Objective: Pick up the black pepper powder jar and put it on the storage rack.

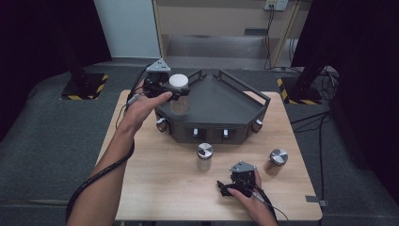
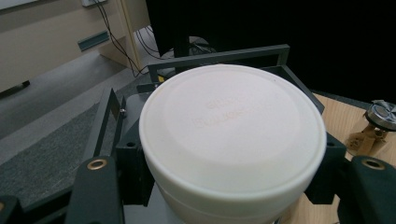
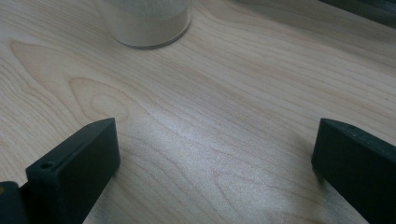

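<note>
My bench: light wood table (image 1: 155, 188) on grey carpet floor (image 1: 47, 141). Black curtains (image 1: 42, 33) left and right. Beige cabinet (image 1: 221, 23) along far wall, cables (image 1: 270, 33) hanging from socket. Yellow-black striped stand bases (image 1: 84, 87) (both sides).

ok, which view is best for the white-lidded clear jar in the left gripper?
High view: the white-lidded clear jar shows whole, lid to glass body, held by the left gripper over the dark tray. Left gripper view gives a close look at its round white lid; the body is hidden underneath.
</note>
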`<state>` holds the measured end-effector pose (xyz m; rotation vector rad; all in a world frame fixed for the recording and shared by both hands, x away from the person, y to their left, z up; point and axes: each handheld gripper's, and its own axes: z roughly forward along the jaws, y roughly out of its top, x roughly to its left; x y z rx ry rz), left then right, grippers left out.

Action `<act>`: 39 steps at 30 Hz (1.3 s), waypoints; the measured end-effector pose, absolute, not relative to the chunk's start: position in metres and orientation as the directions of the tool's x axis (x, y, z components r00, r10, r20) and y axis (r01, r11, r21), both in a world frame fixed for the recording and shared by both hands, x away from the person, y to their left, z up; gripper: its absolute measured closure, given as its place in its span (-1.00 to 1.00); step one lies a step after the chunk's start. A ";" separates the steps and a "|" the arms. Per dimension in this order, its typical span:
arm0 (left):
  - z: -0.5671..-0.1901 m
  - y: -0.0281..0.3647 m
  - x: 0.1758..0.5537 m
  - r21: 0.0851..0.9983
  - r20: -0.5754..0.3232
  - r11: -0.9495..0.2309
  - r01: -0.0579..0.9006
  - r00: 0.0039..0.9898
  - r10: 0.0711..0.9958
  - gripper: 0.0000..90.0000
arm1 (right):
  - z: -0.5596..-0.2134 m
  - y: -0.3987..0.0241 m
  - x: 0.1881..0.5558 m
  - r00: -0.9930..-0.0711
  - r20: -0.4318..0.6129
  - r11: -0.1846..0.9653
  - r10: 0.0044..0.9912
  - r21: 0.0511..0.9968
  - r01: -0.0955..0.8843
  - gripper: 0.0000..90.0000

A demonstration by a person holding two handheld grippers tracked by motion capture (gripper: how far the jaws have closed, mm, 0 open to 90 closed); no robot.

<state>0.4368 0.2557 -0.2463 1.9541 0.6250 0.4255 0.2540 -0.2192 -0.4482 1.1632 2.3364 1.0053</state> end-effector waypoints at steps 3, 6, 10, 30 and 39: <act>-0.248 0.254 0.440 0.896 0.024 -0.371 0.246 0.805 0.593 -0.27 | -0.448 -0.219 0.254 -0.605 0.008 0.413 0.796 0.723 0.553 -0.98; -0.251 0.252 0.443 0.893 0.020 -0.372 0.252 0.805 0.593 -0.28 | -0.448 -0.219 0.254 -0.606 0.008 0.414 0.796 0.723 0.553 -0.98; -0.255 0.250 0.446 0.890 0.016 -0.374 0.261 0.802 0.597 -0.28 | -0.448 -0.219 0.254 -0.605 0.009 0.413 0.796 0.723 0.554 -0.98; -0.269 0.244 0.456 0.881 -0.001 -0.379 0.284 0.801 0.598 -0.28 | -0.448 -0.219 0.254 -0.605 0.010 0.413 0.796 0.723 0.554 -0.98; -0.270 0.244 0.459 0.870 -0.003 -0.392 0.298 0.799 0.601 -0.28 | -0.448 -0.219 0.254 -0.605 0.010 0.413 0.796 0.723 0.555 -0.98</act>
